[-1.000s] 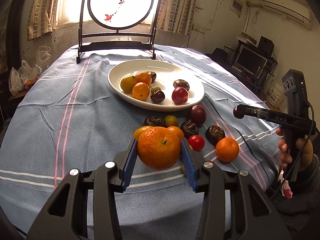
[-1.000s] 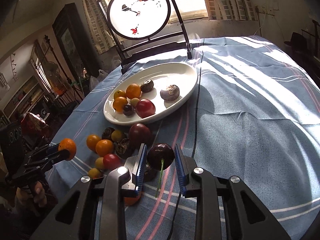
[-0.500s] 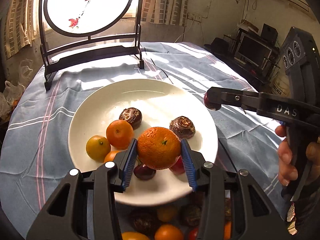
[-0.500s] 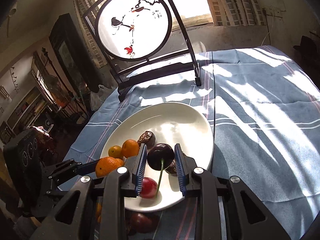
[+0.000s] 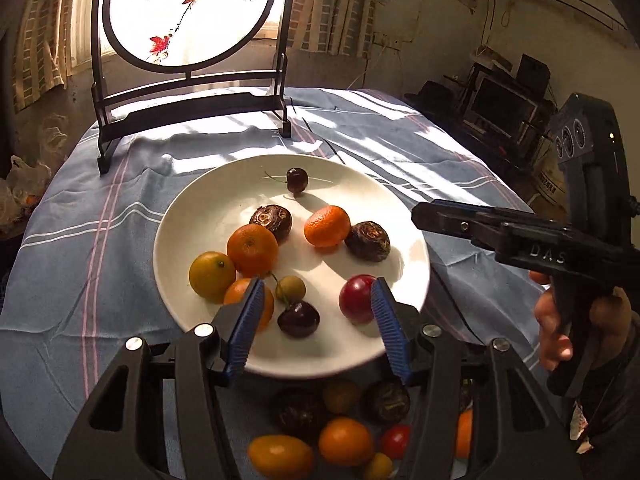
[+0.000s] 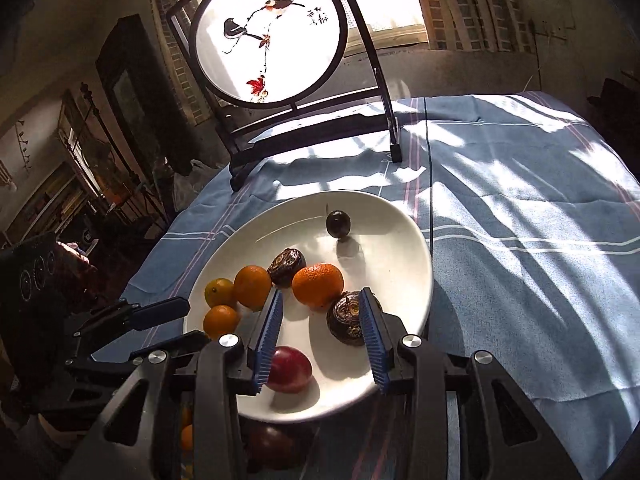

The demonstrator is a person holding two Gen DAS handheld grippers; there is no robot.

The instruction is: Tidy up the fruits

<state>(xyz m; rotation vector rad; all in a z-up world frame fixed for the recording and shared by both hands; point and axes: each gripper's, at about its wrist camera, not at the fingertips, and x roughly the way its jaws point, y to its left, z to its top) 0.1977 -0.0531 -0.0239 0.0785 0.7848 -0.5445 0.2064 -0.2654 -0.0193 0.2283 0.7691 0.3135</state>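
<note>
The orange (image 5: 327,226) lies on the white plate (image 5: 192,216), just beside a dark brown fruit (image 5: 367,241). The cherry (image 5: 297,180) sits alone near the far rim. Both claws are spread and hold nothing: the left gripper (image 5: 316,322) hangs over the near edge, the right gripper (image 6: 320,332) over the plate's near part. More fruits (image 5: 346,440) lie on the blue tablecloth (image 5: 80,240).
</note>
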